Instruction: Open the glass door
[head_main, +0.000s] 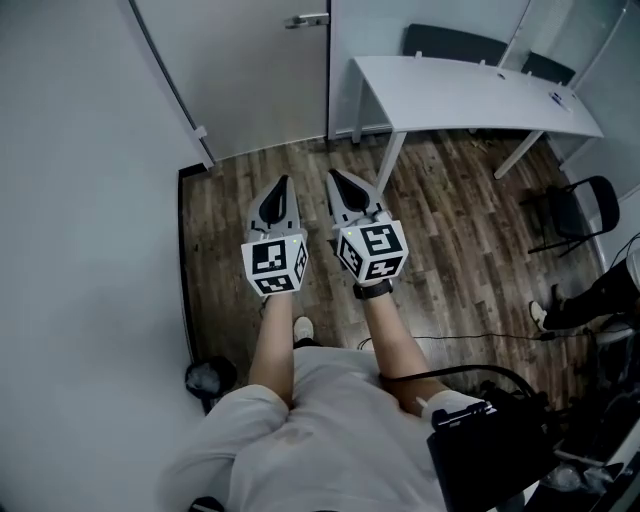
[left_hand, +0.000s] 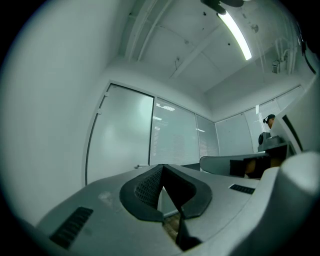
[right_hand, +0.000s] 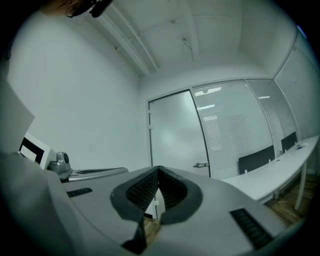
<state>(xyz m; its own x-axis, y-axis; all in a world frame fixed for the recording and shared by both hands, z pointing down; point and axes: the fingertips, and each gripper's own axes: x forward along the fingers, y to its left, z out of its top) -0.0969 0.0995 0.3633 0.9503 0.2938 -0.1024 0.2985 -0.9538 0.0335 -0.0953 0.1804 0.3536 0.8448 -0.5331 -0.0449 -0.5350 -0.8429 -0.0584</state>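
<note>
Both tongs are fully closed and hold nothing. The left tongs (head_main: 283, 182) and right tongs (head_main: 334, 176) sit side by side at arm's length in front of the person, pointing roughly level toward the far end of a small office.

Ahead of them, well apart from both tips, stands the glass door (head_main: 250, 75). It is a tall frosted panel that looks shut, set between a plain white wall (head_main: 80, 250) on the left and a glazed partition on the right. A small metal lever handle (head_main: 306, 19) sits near the door's right edge, with the hinge fittings on the left edge. To the right is a white counter (head_main: 470, 95) with dark chairs (head_main: 455, 42) behind it, all on a wooden floor (head_main: 450, 240).

The door is probably heavy and stiff, and its glass face looks too smooth and flat to grip. The lever is the sensible place to take hold. It is slim, polished metal, so it may slip between the pads, and the tongs would need to open before closing around it.
</note>
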